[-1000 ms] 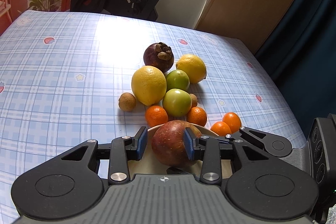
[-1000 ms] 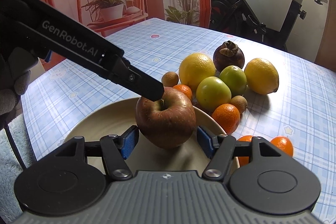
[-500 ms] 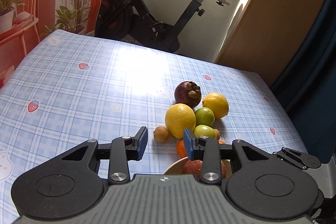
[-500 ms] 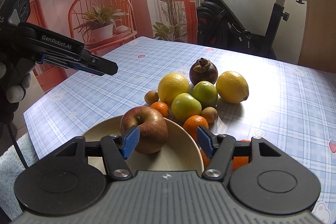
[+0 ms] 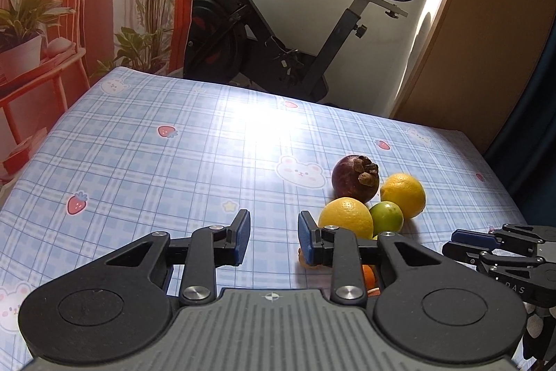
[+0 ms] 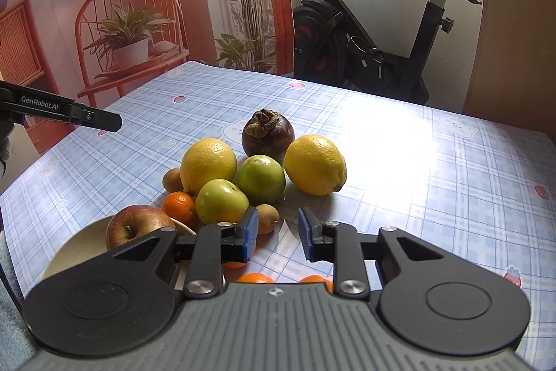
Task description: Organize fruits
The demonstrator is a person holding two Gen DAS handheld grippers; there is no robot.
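A red apple (image 6: 135,226) lies in the cream plate (image 6: 76,249) at the near left. Beyond it sit two lemons (image 6: 208,164) (image 6: 314,164), two green fruits (image 6: 260,178), a dark mangosteen (image 6: 267,134), tangerines (image 6: 179,207) and small brown fruits (image 6: 267,218). My right gripper (image 6: 278,225) hovers over the pile's near edge, shut with nothing between its pads. My left gripper (image 5: 274,228) hangs over bare cloth left of the lemon (image 5: 344,216) and mangosteen (image 5: 352,178); its jaws are closing on nothing. Each gripper shows in the other's view: the left gripper (image 6: 104,120), the right gripper (image 5: 448,240).
The table carries a blue checked cloth (image 5: 166,169) whose far edge meets an exercise bike (image 5: 278,33). A red chair with a potted plant (image 6: 128,47) stands at the left. A wooden panel (image 5: 486,40) and a dark curtain lie to the right.
My left gripper has come off the apple, which stays in the plate, and has drawn back and up. The right gripper has also backed away from the apple, and its jaws have narrowed.
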